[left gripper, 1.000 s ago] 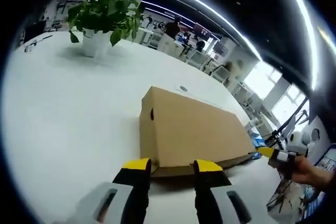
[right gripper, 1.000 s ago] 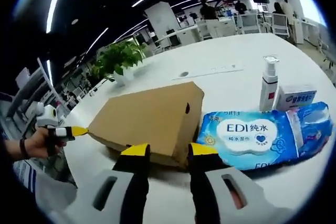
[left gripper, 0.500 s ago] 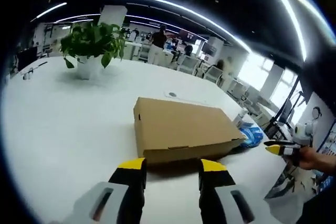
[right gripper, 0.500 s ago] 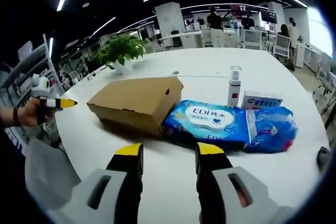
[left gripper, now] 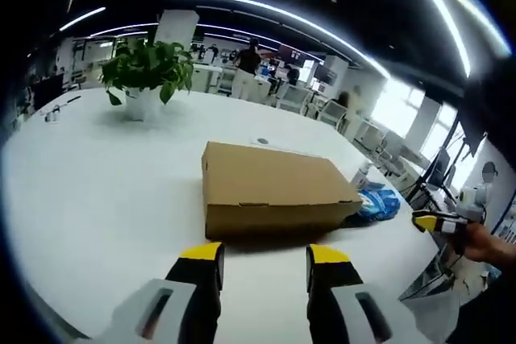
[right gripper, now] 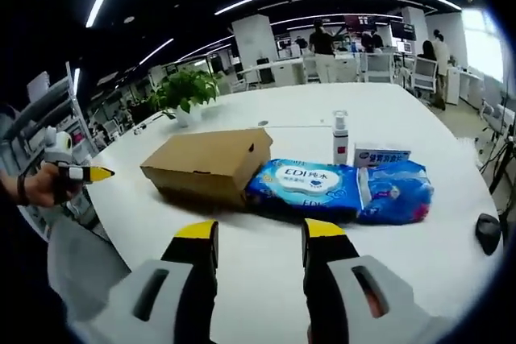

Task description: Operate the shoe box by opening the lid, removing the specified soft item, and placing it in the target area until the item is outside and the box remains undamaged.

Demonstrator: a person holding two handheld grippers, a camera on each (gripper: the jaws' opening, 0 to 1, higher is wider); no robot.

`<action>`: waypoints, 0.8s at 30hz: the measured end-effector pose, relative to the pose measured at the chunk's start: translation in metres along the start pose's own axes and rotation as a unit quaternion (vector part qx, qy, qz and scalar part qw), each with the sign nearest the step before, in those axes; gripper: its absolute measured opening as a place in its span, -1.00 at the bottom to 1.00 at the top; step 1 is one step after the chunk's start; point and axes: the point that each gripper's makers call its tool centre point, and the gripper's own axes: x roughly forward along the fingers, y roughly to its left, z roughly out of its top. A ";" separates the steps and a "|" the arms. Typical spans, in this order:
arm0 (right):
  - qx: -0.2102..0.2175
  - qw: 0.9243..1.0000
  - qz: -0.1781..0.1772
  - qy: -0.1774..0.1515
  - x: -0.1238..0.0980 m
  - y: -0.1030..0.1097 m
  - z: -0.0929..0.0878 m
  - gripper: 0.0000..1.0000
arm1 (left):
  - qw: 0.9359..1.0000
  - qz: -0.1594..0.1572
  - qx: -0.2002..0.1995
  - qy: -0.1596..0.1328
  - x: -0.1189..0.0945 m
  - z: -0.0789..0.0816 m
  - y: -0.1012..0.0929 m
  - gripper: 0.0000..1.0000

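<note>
Left gripper [left gripper: 262,254] open, shoe box [left gripper: 270,191] closed, plain cardboard

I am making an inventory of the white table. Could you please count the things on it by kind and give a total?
Brown cardboard shoe box: 1
Blue wet-wipe packs: 2
White pump bottle: 1
Small white carton: 1
Potted green plant: 1
Dark computer mouse: 1
Total: 7

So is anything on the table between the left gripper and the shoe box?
Nothing visible: bare white table lies between the open left gripper and the closed shoe box.
</note>
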 end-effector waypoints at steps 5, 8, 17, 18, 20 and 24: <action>-0.005 1.000 0.000 0.001 -0.006 0.002 -0.003 -0.22 | 1.000 0.005 -0.001 0.001 -0.004 -0.005 0.000 -0.17; -0.003 1.000 0.001 0.001 -0.009 0.004 -0.005 -0.21 | 1.000 0.007 -0.002 0.000 -0.006 -0.006 -0.001 -0.17; -0.005 1.000 -0.001 -0.003 -0.018 0.005 -0.007 -0.21 | 1.000 0.008 0.000 -0.002 -0.012 -0.008 -0.004 -0.17; -0.005 1.000 -0.002 -0.004 -0.018 0.004 -0.007 -0.21 | 1.000 0.008 -0.002 -0.003 -0.013 -0.008 -0.004 -0.17; -0.004 1.000 -0.005 -0.006 -0.020 0.002 -0.006 -0.21 | 1.000 0.008 -0.002 -0.004 -0.013 -0.008 -0.004 -0.17; -0.005 1.000 -0.010 -0.009 -0.025 0.001 -0.005 -0.21 | 1.000 0.005 0.001 0.000 -0.012 -0.009 -0.005 -0.17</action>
